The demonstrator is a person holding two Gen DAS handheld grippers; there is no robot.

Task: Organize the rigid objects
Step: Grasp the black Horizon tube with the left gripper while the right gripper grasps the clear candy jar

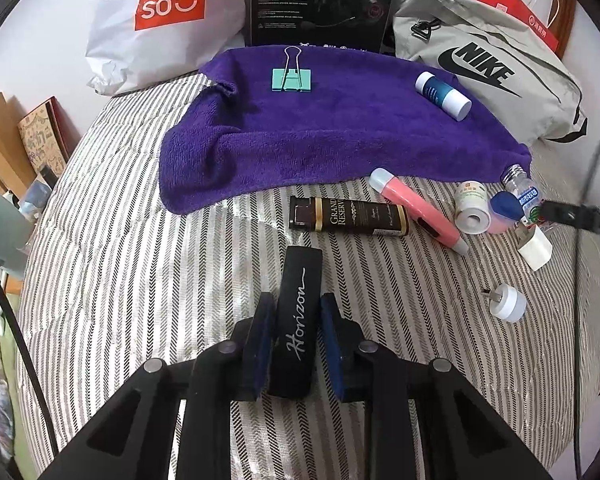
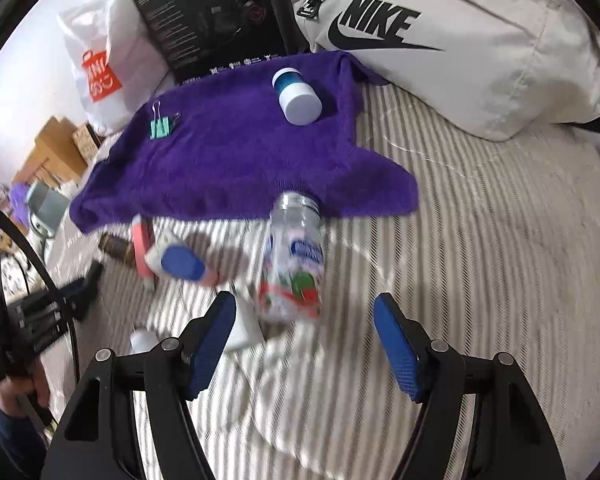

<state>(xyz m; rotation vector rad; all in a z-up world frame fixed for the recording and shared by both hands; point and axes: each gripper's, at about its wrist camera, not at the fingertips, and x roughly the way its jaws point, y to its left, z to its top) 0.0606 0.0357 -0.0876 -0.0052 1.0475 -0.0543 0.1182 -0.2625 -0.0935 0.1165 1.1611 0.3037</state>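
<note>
We judge the sorting to be at an early stage: only two things lie on the purple towel [image 1: 332, 132], well ahead of both our tools, the teal binder clip [image 1: 291, 79] and the small blue-and-white bottle [image 1: 443, 95]. Our left gripper [image 1: 294, 312] has its pads pressed against the black Horizon case [image 1: 296, 320], which points forward toward the towel, so that piece looks to be next in line. Our right gripper [image 2: 304, 344] stands wide with nothing between its pads, and the clear plastic bottle [image 2: 294, 256] lies just ahead of it on the striped bedding [image 2: 480, 260]. Left to move, ahead and to the right of our left gripper, are the dark Grand Reserve tube [image 1: 350, 217], the pink pen-shaped device [image 1: 416, 208], a small white jar [image 1: 473, 213] and a white round plug [image 1: 508, 303].
</note>
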